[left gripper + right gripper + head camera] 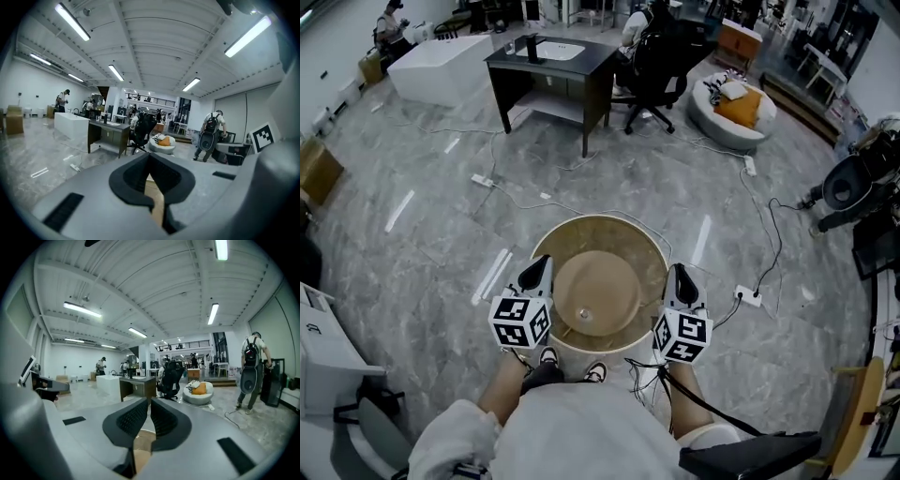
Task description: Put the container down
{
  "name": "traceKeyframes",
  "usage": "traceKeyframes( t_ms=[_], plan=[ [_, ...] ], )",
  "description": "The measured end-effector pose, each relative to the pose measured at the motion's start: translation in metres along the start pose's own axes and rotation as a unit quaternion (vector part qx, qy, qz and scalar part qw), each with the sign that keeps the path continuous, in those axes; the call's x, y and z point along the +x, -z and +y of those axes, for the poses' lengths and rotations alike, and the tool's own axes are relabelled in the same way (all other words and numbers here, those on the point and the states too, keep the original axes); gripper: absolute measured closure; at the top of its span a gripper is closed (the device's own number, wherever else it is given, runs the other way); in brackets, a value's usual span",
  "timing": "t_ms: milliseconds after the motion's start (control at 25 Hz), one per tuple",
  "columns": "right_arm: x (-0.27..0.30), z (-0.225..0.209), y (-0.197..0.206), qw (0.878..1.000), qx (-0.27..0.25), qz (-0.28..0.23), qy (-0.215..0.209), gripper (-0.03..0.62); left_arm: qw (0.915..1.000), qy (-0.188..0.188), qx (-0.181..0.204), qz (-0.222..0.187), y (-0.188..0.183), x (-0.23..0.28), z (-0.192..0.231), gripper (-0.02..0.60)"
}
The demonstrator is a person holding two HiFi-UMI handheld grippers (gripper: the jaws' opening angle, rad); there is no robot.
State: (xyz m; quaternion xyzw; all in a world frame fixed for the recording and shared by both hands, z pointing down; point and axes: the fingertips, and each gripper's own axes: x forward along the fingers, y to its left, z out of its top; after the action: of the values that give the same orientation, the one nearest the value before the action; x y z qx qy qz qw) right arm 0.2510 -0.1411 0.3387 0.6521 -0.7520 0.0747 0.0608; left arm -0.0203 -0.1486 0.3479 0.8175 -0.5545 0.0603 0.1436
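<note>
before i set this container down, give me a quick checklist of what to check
1. Left gripper grip on the container rim: ok, jaws closed on the tan wall.
2. Right gripper grip: ok, jaws closed on the opposite rim.
3. Container level: ok, looks roughly even in the head view.
4. Shoes out from under it: not ok, both toes show at its near edge.
5. Floor free of cables: not ok, a white cable runs just behind it.
6. Bottom touching the floor: cannot tell.
</note>
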Motion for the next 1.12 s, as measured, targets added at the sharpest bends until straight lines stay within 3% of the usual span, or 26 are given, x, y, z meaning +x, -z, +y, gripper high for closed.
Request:
traceKeyframes(
  t_ms=[280,520,680,1120],
  plan=[
    [-0.029,0.0,-0.045,0.998,-0.031,-0.035,0.032,0.568,0.999,0.011,0.021,-0.037,-0.036,-0.014,0.014,0.578],
    [-0.056,0.015,-0.053,0.995,-0.021,-0.025,0.099,0.568,0.9964,0.053,0.053,-0.04,-0.055,-0.023,0.018,0.579],
    [-0.068,0.023,-0.047,0.992,-0.003,-0.015,0.125,0.568,0.9954,0.073,0.049,-0.039,-0.058,-0.028,0.02,0.578],
    [-0.078,0.036,-0.03,0.993,0.006,0.009,0.117,0.569,0.9946,0.089,0.045,-0.027,-0.041,-0.033,0.009,0.579]
  ],
)
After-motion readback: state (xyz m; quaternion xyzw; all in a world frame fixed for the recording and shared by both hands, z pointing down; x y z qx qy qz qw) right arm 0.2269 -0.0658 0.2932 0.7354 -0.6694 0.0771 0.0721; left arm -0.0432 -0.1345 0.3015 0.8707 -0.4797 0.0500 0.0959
